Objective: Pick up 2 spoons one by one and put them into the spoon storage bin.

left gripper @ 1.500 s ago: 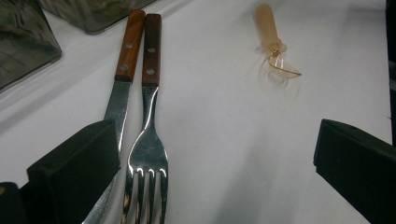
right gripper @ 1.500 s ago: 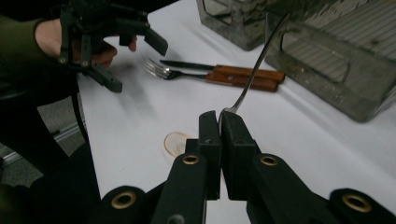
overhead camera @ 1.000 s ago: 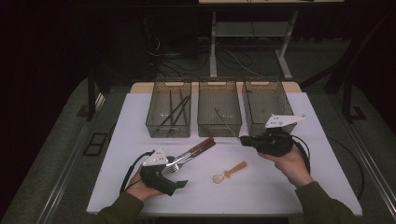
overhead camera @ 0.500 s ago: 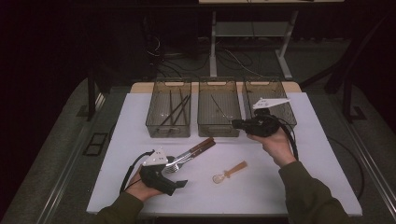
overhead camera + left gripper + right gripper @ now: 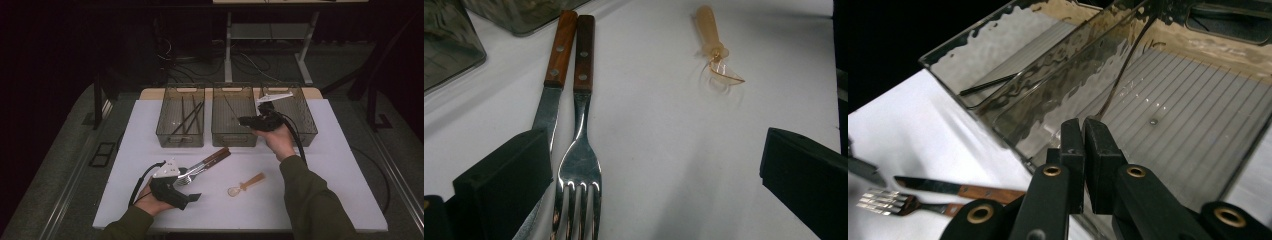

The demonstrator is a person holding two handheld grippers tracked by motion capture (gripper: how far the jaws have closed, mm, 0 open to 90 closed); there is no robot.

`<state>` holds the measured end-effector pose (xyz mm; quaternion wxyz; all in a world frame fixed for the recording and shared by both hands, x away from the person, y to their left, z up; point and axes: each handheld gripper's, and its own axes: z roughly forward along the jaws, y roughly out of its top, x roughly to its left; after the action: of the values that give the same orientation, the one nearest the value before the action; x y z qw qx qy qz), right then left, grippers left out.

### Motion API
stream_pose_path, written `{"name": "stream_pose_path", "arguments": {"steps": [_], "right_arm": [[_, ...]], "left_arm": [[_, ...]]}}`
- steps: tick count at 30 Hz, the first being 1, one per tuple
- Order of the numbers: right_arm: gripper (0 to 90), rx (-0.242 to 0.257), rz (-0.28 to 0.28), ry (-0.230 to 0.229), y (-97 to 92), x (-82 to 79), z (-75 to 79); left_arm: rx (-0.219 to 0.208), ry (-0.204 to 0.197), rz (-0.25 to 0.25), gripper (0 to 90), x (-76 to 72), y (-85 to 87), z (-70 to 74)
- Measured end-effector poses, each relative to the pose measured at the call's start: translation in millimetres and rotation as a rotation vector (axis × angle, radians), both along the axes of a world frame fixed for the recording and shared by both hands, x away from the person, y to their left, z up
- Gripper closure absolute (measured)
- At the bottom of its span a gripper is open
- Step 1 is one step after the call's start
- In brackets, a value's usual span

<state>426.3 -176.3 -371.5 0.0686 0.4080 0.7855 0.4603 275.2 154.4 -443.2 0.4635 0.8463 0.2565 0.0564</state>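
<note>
Your right gripper [image 5: 243, 120] hangs over the middle bin [image 5: 234, 138], jaws pressed nearly together; in the right gripper view a thin metal utensil handle [image 5: 1120, 75] rises from just past the jaw tips into that bin, though you cannot tell whether the pads actually pinch it. Your left gripper [image 5: 192, 197] rests low on the white table [image 5: 340, 165] with its jaws spread wide and nothing between them; its left jaw lies over the knife [image 5: 555, 75] blade, and the fork [image 5: 580, 145] sits just beside it inside the gap, untouched by the pads.

Three clear, smoke-tinted bins stand in a row at the far edge of the table. The left bin [image 5: 180, 141] holds several dark, thin sticks [image 5: 189, 117] lying lengthwise, likely chopsticks. The middle bin holds that slim metal piece slanting across its ribbed floor. The right bin [image 5: 306, 127] is partly covered by your hand and gripper, so its contents cannot be made out.

On the open table, knife and fork lie side by side, wooden handles toward the bins. A small translucent spoon [image 5: 246, 183] with an amber handle lies apart to their right.
</note>
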Motion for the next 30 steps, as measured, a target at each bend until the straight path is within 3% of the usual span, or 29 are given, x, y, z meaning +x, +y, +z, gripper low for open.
{"name": "stream_pose_path", "arguments": {"steps": [5, 11, 16, 18, 24, 30], "right_arm": [[86.9, -0.02, -0.029, 0.042, 8.6, 11.4, -10.4], [86.9, -0.054, -0.017, 0.074, 18.0, 17.8, -19.5], [85.3, -0.065, -0.018, 0.074, 20.4, 18.6, -20.8], [75.6, -0.056, -0.028, 0.065, 19.9, 18.0, -19.8], [57.8, -0.033, -0.028, 0.043, 17.4, 13.1, -11.7], [43.9, -0.025, 0.002, -0.026, 12.2, 2.3, -0.1]], "left_arm": [[-0.004, 0.0, 0.001, 0.0, 0.0, -0.8, -0.6], [-0.006, 0.0, 0.0, 0.0, -0.1, -0.8, -0.4], [-0.007, 0.001, -0.001, 0.0, -0.4, -1.3, -0.4], [-0.008, 0.0, 0.0, 0.0, -0.3, -1.1, -0.4], [-0.006, 0.0, 0.0, 0.0, -0.2, -0.6, -0.2], [0.004, 0.001, -0.004, 0.0, 0.0, 0.1, 0.2]]}}
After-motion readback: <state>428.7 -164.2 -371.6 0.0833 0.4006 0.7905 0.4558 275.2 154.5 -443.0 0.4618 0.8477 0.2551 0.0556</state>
